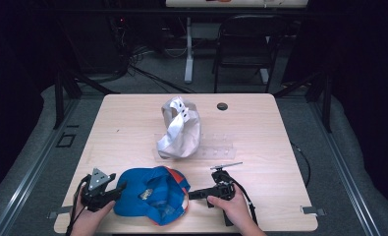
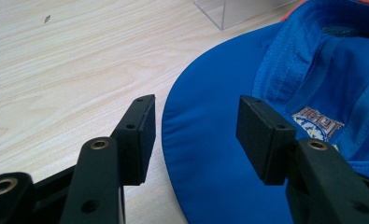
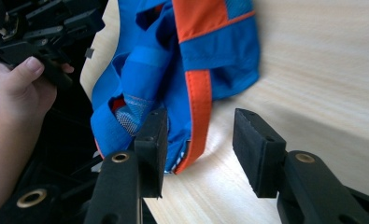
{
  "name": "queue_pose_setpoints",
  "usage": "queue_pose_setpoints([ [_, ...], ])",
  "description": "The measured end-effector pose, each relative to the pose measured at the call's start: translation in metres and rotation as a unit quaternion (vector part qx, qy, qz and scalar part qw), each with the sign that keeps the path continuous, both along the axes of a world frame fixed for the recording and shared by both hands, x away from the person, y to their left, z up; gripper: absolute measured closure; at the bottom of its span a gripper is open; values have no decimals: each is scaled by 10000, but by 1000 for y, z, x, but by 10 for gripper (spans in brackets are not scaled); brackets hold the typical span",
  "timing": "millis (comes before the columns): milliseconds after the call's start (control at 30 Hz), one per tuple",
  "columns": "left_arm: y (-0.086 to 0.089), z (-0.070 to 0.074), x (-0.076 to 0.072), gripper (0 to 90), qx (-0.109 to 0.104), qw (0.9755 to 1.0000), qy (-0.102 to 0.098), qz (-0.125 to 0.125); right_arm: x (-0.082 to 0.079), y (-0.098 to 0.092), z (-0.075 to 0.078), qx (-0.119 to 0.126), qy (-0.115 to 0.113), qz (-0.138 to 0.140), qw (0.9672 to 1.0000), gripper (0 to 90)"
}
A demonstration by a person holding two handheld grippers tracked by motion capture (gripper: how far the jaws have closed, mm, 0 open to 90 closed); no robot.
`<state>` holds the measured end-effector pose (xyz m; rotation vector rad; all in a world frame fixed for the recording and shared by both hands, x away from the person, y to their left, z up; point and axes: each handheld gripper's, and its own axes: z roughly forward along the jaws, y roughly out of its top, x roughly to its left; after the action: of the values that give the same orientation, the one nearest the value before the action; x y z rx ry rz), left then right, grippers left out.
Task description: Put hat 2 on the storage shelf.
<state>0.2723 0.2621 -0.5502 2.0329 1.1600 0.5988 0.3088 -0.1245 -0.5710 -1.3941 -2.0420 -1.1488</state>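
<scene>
A blue cap [image 1: 152,195] with orange trim lies upside down near the table's front edge. My left gripper [image 1: 120,190] is at the cap's left side and stands open. In the left gripper view its jaws [image 2: 196,109] straddle the edge of the blue brim [image 2: 210,154] without closing on it. My right gripper [image 1: 192,195] is at the cap's right side, also open. In the right gripper view the cap's orange-edged rim [image 3: 198,107] hangs between the right gripper's [image 3: 201,126] jaws, closer to the left one.
A pale grey cap [image 1: 179,129] sits on a clear acrylic stand [image 1: 218,147] at mid-table. A black grommet [image 1: 222,106] is set in the tabletop behind it. A folding chair [image 1: 248,44] and cables are on the floor beyond the table.
</scene>
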Motion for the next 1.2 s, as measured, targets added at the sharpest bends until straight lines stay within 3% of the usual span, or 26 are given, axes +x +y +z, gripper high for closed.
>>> queue_pose_setpoints([
  [133,-1,0,0,481,21,10000,-8,-19,0,9,-4,15,82,60,9999,563],
  [167,-1,0,0,481,22,10000,-16,-19,0,9,-4,-168,67,150,9997,563],
  [200,-1,0,0,481,25,10000,-21,-19,2,8,-4,-333,226,405,9984,565],
  [267,0,1,0,481,24,10000,-31,-3,4,9,-5,-328,466,707,9959,565],
  [400,0,1,-1,480,17,10000,-33,2,1,18,-12,-164,373,445,9982,567],
  [433,0,1,-1,481,13,10000,-37,4,0,22,-15,-2,301,247,9992,569],
  [833,0,1,-1,481,12,10000,-35,-2,0,18,-11,583,601,259,9962,687],
  [1200,1,1,-1,481,33,10000,-30,1,0,12,-6,702,725,65,9949,770],
])
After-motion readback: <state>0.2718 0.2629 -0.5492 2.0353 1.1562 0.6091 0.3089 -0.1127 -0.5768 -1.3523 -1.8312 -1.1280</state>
